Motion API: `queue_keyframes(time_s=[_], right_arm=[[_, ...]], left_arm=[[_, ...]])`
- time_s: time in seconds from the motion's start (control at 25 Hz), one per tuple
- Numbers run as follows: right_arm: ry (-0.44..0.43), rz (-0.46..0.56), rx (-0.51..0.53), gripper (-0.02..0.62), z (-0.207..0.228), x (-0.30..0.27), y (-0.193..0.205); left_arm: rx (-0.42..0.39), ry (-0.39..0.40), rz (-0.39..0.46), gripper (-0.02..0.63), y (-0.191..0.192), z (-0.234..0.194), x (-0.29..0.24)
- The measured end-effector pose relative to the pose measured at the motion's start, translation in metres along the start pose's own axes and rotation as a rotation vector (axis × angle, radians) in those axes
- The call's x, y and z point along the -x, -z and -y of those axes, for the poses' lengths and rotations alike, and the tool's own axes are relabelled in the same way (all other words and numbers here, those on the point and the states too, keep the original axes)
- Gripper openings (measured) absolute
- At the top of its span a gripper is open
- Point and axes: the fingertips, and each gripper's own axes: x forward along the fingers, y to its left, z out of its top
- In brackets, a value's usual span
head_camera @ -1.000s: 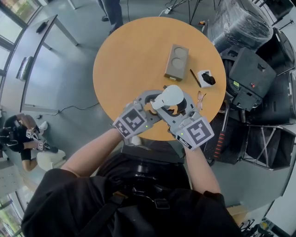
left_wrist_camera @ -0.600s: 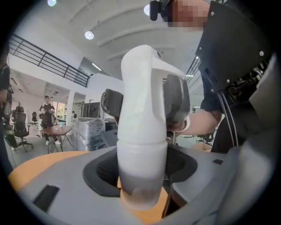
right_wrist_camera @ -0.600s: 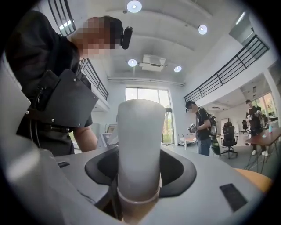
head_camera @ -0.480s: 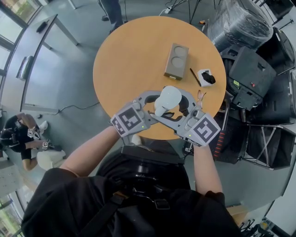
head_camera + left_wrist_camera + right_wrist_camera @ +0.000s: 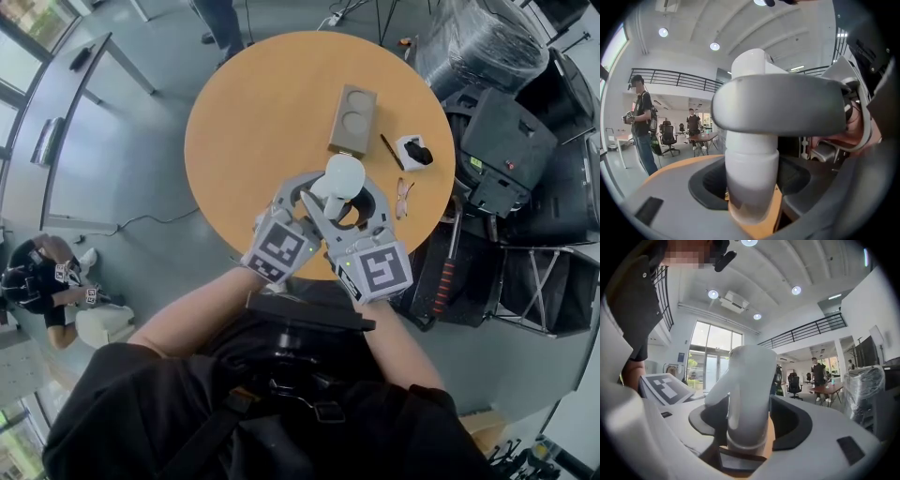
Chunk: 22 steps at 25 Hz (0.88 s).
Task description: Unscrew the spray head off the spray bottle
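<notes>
Spray head of white plastic (image 5: pixel 747 380) looks still seated on the white plastic spray bottle (image 5: pixel 751 178), at the round orange surface's (image 5: pixel 253 122) near edge. Left gripper (image 5: pixel 750 187) fingers clamp the bottle. Right gripper (image 5: pixel 745 427) fingers, just opening, stand apart around the head, so the unscrewing seems unfinished.

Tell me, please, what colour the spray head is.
White spray head, clearest in the right gripper view.

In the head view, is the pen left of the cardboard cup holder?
No, the pen lies just to the right of the cup holder.
</notes>
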Motion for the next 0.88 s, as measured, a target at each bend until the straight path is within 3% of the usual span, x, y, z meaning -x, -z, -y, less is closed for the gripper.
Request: queue_keyframes(time_s=[0.08, 0.2, 0.52, 0.72, 0.88], right_arm=[[-0.004, 0.001, 0.016, 0.256, 0.001, 0.001, 0.001], [-0.086, 0.009, 0.026, 0.249, -0.007, 0.007, 0.0], [-0.379, 0.034, -0.01, 0.241, -0.033, 0.024, -0.01], [-0.409, 0.045, 0.024, 0.241, -0.039, 0.03, -0.024], [-0.424, 0.051, 0.035, 0.241, -0.044, 0.031, -0.036]], left_arm=[[0.004, -0.002, 0.007, 0.306, 0.001, 0.002, -0.001], [-0.001, 0.054, 0.028, 0.306, 0.001, 0.01, 0.004], [0.018, 0.374, 0.079, 0.305, -0.003, 0.04, 0.024], [-0.056, 0.397, 0.053, 0.305, 0.0, 0.043, 0.031], [-0.059, 0.388, 0.069, 0.305, 0.005, 0.042, 0.035]])
